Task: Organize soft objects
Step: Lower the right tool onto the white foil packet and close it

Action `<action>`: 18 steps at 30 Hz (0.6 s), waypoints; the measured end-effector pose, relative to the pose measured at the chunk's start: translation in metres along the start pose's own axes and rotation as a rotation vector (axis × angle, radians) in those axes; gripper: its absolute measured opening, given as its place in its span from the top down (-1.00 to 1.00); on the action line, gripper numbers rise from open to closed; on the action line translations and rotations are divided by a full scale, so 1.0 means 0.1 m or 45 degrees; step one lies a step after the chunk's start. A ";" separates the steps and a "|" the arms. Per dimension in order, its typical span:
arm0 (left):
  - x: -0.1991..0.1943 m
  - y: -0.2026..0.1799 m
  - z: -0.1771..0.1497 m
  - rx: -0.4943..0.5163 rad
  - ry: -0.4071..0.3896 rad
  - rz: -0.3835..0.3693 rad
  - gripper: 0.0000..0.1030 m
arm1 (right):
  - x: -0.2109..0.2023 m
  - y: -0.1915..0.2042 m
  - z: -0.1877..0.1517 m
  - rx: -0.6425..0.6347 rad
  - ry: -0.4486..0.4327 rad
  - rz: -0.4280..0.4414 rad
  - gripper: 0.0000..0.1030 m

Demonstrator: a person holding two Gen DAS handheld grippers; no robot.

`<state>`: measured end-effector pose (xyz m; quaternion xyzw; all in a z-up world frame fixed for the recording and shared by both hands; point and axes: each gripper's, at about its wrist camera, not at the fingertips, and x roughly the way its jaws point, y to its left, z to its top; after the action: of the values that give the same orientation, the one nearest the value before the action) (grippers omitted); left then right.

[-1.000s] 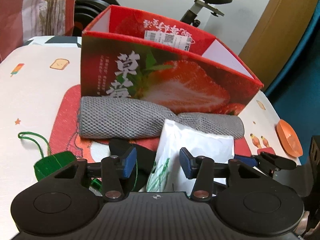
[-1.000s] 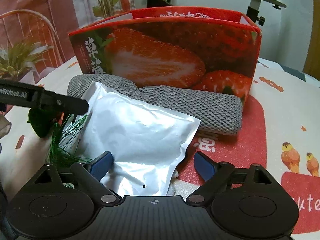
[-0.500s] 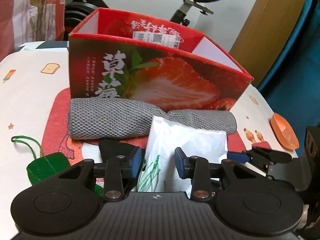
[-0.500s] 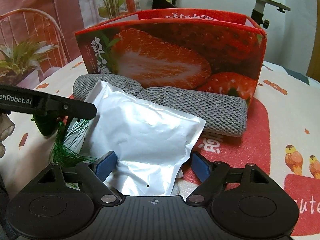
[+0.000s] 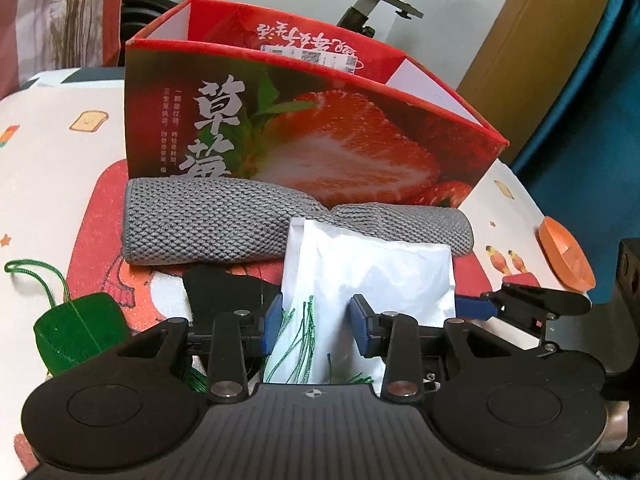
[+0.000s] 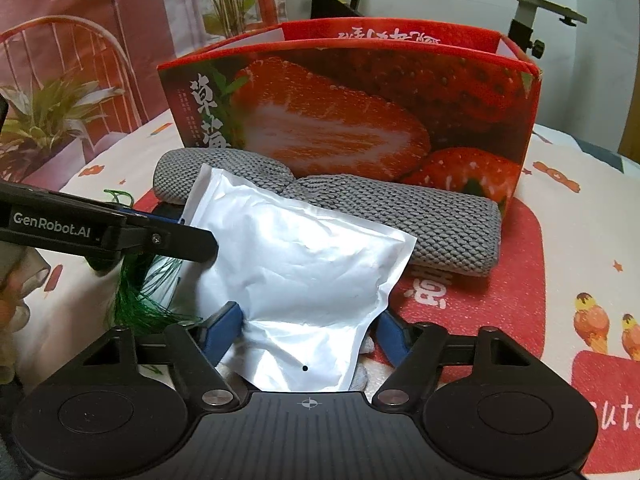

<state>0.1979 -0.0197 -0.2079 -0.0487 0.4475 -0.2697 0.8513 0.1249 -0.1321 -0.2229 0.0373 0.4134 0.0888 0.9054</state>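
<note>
Pouch: the white pouch is lying in front of the grey knitted roll, propped up off the cloth, and I am reading its long axis as running from its far left corner down toward my right gripper.
Right gripper: I am watching the right gripper straddling the pouch's near end; its jaws have just been closing, the pouch is between them, the left pad is touching its edge, the right pad is partly hidden behind it, so I am not calling it a firm grip yet.
Left gripper: the left gripper is sitting at the pouch's left edge with a moderate gap between its jaws, having just narrowed; green tassel threads and the pouch's edge are lying in that gap, with neither pad pressing.
Nearer hand: I am judging the right one better placed, since it is spanning the pouch's width.
Destination: the strawberry box is standing open-topped just behind the roll, beyond the pouch.
Risk: I am expecting the slick pouch to slip if pinched only at its corner.
</note>
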 end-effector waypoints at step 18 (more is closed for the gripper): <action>-0.19 -0.05 0.04 -0.050 -0.076 -0.061 0.25 | -0.25 0.12 0.26 -0.072 -0.088 -0.005 0.45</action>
<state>0.1899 -0.0149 -0.1897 -0.0840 0.4257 -0.2797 0.8564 0.1268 -0.1251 -0.1861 0.0138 0.3791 0.0973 0.9201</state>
